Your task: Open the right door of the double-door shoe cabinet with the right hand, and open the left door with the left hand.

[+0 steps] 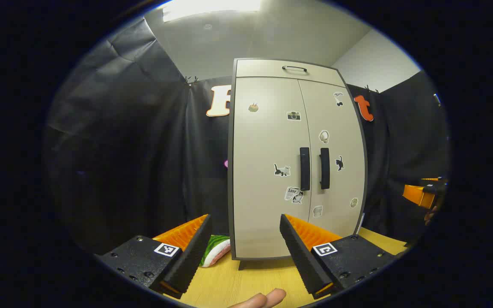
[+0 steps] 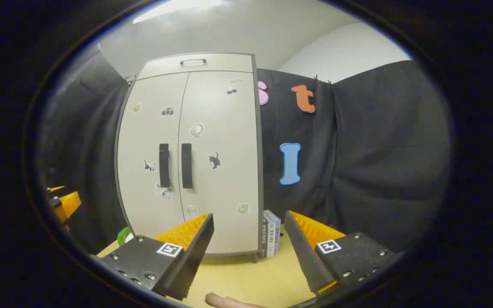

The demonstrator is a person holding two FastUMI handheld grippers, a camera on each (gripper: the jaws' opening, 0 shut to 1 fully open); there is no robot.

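Note:
A beige double-door shoe cabinet (image 1: 268, 171) stands upright on a wooden table, both doors shut and dotted with stickers. Two black vertical handles sit side by side at its middle: the left door's handle (image 1: 304, 168) and the right door's handle (image 1: 325, 168). In the right gripper view the same cabinet (image 2: 212, 171) shows its left handle (image 2: 164, 165) and right handle (image 2: 186, 165). My left gripper (image 1: 244, 252) is open, low in front of the cabinet's base, some way short of it. My right gripper (image 2: 248, 252) is open too, off the cabinet's right bottom corner.
The wooden tabletop (image 1: 238, 282) runs under both grippers. A green and white thing (image 1: 214, 252) lies left of the cabinet's foot. Books (image 2: 271, 233) stand against its right side. The other gripper (image 1: 422, 194) shows at the far right. A fingertip (image 1: 268, 298) pokes in below.

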